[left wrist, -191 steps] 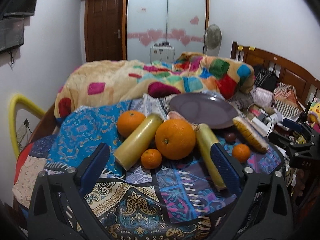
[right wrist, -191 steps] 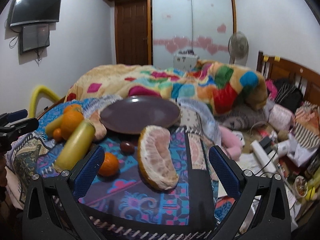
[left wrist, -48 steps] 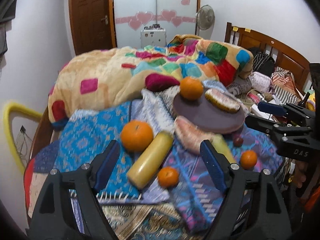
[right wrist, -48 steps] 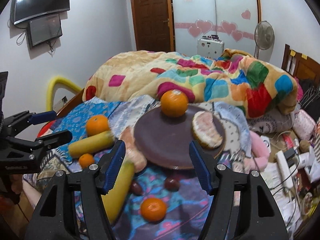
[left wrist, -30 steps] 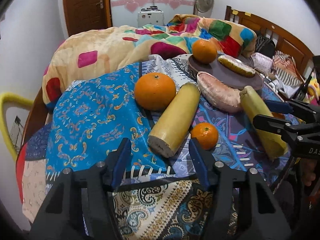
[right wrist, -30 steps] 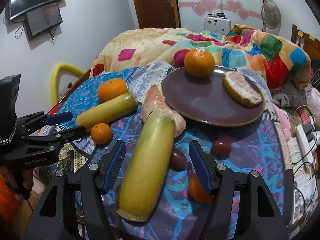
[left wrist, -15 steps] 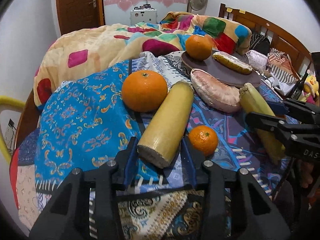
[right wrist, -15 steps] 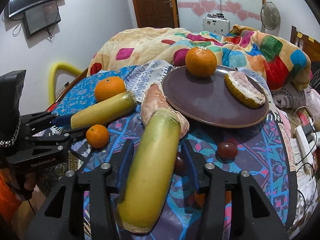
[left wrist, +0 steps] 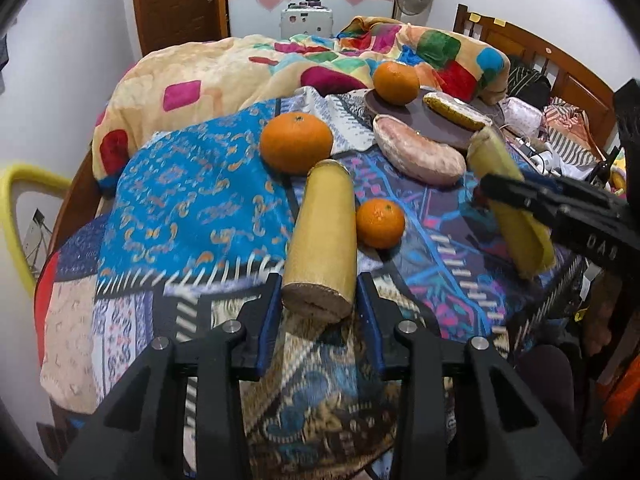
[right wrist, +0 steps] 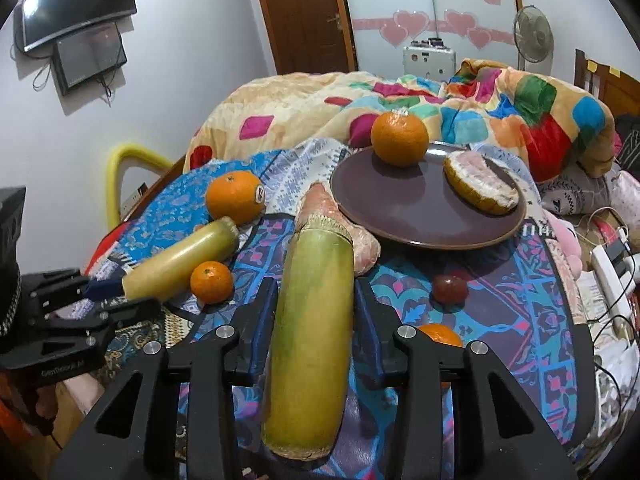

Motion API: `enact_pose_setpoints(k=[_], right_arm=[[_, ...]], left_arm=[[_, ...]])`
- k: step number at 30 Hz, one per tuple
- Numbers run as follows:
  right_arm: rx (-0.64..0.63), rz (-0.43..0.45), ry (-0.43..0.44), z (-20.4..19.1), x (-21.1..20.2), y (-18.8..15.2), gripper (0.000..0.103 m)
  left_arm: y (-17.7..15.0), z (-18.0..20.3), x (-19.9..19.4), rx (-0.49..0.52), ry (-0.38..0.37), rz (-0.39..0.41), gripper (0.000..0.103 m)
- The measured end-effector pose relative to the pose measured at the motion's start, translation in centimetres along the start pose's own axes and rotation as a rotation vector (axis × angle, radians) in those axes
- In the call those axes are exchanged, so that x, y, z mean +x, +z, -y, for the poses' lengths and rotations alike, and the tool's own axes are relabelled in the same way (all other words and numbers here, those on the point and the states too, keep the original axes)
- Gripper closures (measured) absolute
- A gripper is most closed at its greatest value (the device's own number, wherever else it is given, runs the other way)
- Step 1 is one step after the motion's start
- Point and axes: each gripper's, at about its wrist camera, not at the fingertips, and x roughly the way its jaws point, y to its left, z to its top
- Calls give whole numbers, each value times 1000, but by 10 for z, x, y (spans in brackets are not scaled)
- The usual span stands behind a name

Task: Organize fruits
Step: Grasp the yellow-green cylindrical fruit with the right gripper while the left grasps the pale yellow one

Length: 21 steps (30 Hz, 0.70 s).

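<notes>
A: Start at the left of the left wrist view. What's there?

B: A patterned blue cloth [left wrist: 192, 208] covers the table. Just right of centre in the upper half sits a large orange [left wrist: 296, 142]. Below it a yellow sugarcane piece [left wrist: 324, 232] runs down the middle of the frame, its cut end between the blue pads of the left gripper [left wrist: 318, 308].

A: Are the jaws on it?

B: They have just been closing, and both pads now press the cane's sides, so the opening is narrow and the cane is clamped.

A: Further right?

B: A small mandarin [left wrist: 380, 223] lies just beside the cane. Above it is a pink pomelo segment [left wrist: 418, 154], touching the edge of the brown plate [left wrist: 436, 124] in the upper right.

A: And the right wrist view, from the left?

B: The other gripper shows at the lower left edge. At centre a greenish sugarcane piece [right wrist: 312, 332] stands lengthwise down the frame, gripped by the right gripper [right wrist: 314, 312], whose jaws have also just been closing and now squeeze both its sides.

A: The plate?

B: Upper right of centre, carrying an orange on the plate [right wrist: 399, 139] at its far rim and a peeled pomelo wedge [right wrist: 480, 188] on its right side. A dark red fruit [right wrist: 450, 289] lies on the cloth below the plate.
</notes>
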Motion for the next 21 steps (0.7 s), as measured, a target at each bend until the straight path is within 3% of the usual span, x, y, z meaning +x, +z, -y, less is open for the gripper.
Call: enact_pose_setpoints(k=[6, 11, 21], right_arm=[[17, 19, 33, 4, -8, 2, 68], [5, 46, 49, 9, -18, 7, 69], [-4, 77, 114, 22, -29, 11, 69]], left_arm=[[-2, 2, -11, 2, -14, -28, 67], [12, 1, -24, 2, -11, 15, 67], [39, 4, 17, 32, 30, -40, 66]])
